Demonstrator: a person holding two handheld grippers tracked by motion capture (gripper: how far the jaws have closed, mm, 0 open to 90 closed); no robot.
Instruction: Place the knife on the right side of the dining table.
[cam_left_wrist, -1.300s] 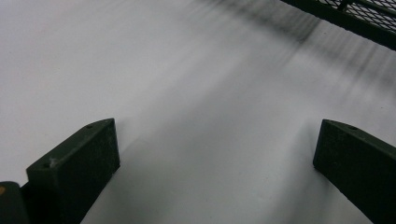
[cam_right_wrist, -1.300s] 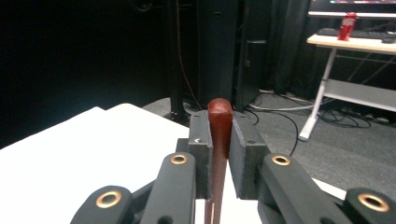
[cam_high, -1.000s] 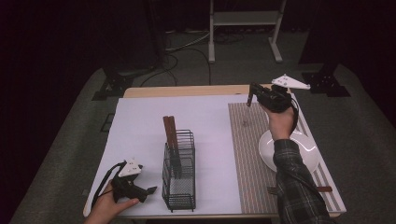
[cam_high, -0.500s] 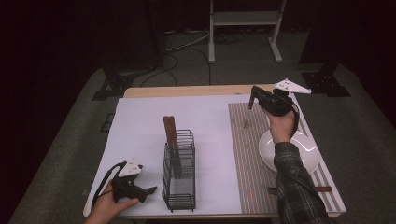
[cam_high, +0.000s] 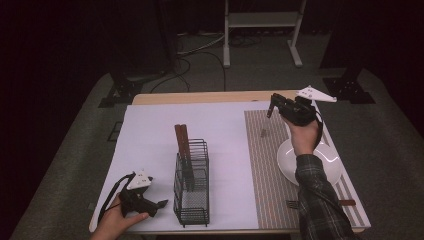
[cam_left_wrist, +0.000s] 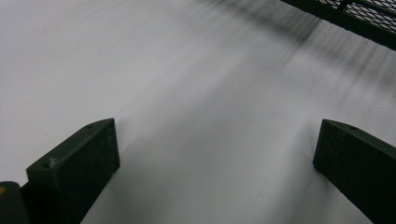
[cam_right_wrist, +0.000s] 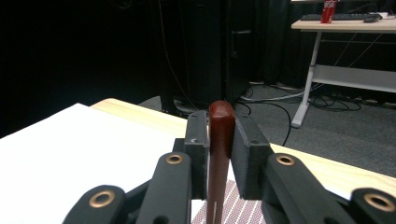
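The right tongs (cam_right_wrist: 219, 154) grip a brown-handled utensil (cam_right_wrist: 219, 126) above the bench's far right corner, their jaws having just eased slightly. Hold it firmly; carry it handle-up to the wire rack (cam_high: 192, 182). The left tongs (cam_high: 159, 204) rest open beside the rack.

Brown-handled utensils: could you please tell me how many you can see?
4 utensils: two upright in the rack, one in the right gripper, whose jaws have just been opening, one on the mat, partly under the sleeve.
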